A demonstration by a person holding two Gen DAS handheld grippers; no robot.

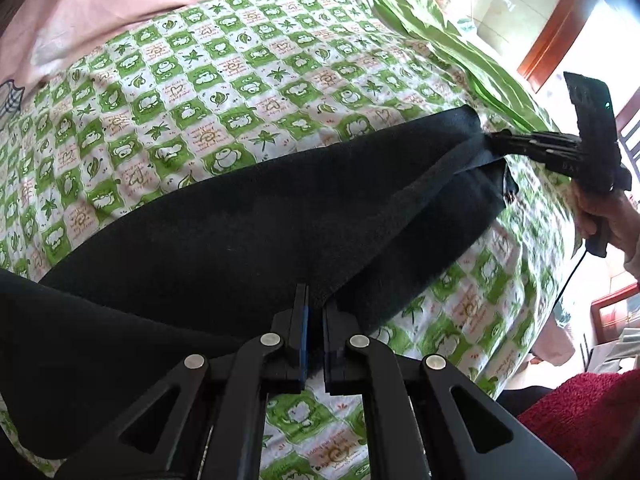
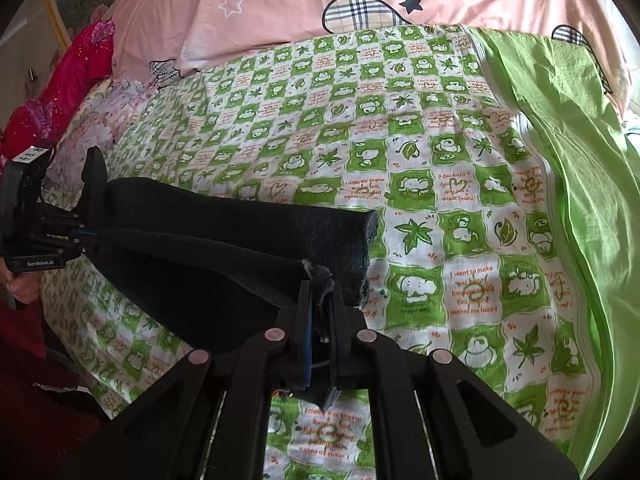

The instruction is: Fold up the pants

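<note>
A: Left wrist view. Report the left tool (image 1: 314,320).

B: Its fingers are together, clamped on the edge of the black pants (image 1: 240,232). Cloth fills the narrow gap between the pads.

A: Where do the pants lie?

B: Across the bed, on the green and white checked sheet (image 1: 208,80), running from the near left corner of the view toward the right. At the far end the right tool (image 1: 494,142) is clamped on them as well. A hand (image 1: 604,216) holds its grip.

A: Surroundings?

B: A pink quilt (image 1: 80,8) beyond the sheet and a plain green cloth (image 1: 440,36) along the sheet's right edge.

A: Right wrist view. State of the right tool (image 2: 320,308).

B: Fingers together, clamped on a cuff of the pants (image 2: 208,264). The cuff's pale lining shows at the fingertips and a flap hangs below them.

A: And the other leg?

B: Its cuff lies just beyond on the checked sheet (image 2: 420,152), touching it. The gripped leg looks raised off the sheet near the tool.

A: The left tool (image 2: 94,234) here?

B: At the left edge, closed on the opposite end of the pants.

A: Anything else?

B: The pink quilt (image 2: 280,4) at the head of the bed, the plain green cloth (image 2: 568,128) at the right, and a bright red fabric (image 2: 76,68) at the far left.
</note>
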